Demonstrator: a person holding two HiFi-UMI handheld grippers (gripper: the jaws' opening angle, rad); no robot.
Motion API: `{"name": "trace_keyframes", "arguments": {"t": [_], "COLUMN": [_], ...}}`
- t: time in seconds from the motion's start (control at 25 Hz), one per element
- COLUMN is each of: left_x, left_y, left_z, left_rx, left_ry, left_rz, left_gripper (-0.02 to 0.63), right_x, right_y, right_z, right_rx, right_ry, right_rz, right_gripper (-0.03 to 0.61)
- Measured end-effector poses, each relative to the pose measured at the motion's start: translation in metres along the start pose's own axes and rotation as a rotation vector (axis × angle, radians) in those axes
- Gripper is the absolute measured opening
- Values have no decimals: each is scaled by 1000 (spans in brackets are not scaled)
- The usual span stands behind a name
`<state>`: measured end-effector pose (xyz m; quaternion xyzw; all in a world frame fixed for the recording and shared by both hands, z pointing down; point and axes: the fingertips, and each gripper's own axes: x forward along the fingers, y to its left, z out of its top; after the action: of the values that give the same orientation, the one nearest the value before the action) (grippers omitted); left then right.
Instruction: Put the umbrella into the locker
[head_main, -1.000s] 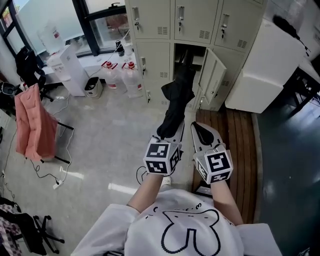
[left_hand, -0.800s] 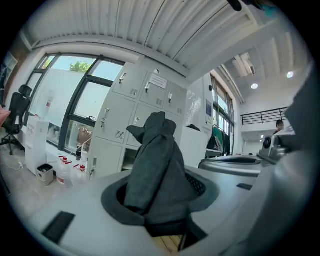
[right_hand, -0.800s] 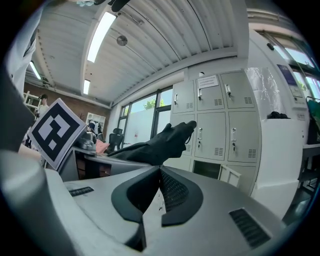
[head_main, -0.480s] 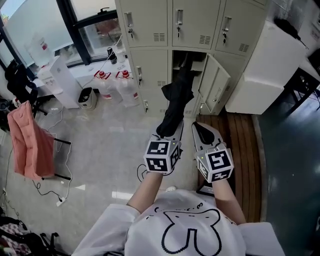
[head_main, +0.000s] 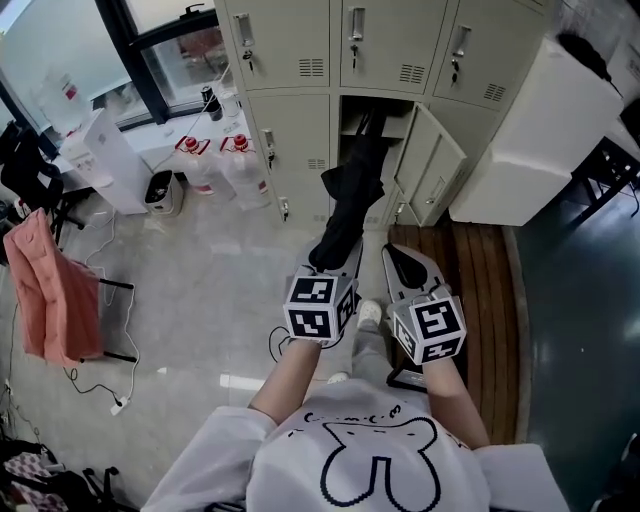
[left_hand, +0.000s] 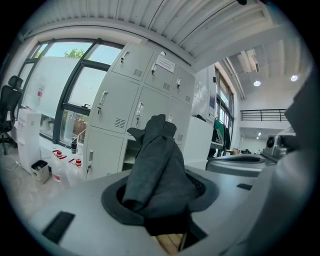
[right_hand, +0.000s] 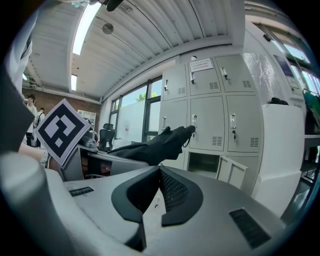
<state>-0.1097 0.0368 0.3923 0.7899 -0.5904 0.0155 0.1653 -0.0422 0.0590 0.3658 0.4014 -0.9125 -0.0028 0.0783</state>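
Observation:
A folded black umbrella (head_main: 345, 210) sticks out forward from my left gripper (head_main: 335, 265), which is shut on its lower end. Its far end overlaps the open middle-row locker compartment (head_main: 372, 122), whose door (head_main: 432, 165) swings out to the right. In the left gripper view the umbrella (left_hand: 157, 165) fills the space between the jaws, with the open compartment (left_hand: 131, 152) behind it. My right gripper (head_main: 402, 262) is just right of the left one, its jaws together and empty. In the right gripper view the gripper (right_hand: 159, 172) has the umbrella (right_hand: 155, 142) on its left and the open locker (right_hand: 202, 162) ahead.
Water jugs (head_main: 240, 170) and a small white bin (head_main: 160, 190) stand left of the lockers. A large white cabinet (head_main: 545, 130) stands at the right, with a wooden platform (head_main: 480, 290) in front of it. A pink jacket (head_main: 50, 290) hangs at far left.
Both grippers and the person have come closer to the lockers. The umbrella, still held, now reaches up against the open compartment.

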Motion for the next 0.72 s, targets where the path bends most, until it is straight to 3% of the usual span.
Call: {"name": "trace_keyframes", "arguments": {"t": [0.72], "left_x": [167], "left_y": [50], "left_z": [-3], "left_rx": [-28], "left_ry": [170], "left_rz": [67], "left_gripper": [192], "right_x": [130], "right_y": [-127], "right_z": [-2], "right_rx": [85], "right_ry": [-4], "right_rz": [27], "right_gripper": [14]}}
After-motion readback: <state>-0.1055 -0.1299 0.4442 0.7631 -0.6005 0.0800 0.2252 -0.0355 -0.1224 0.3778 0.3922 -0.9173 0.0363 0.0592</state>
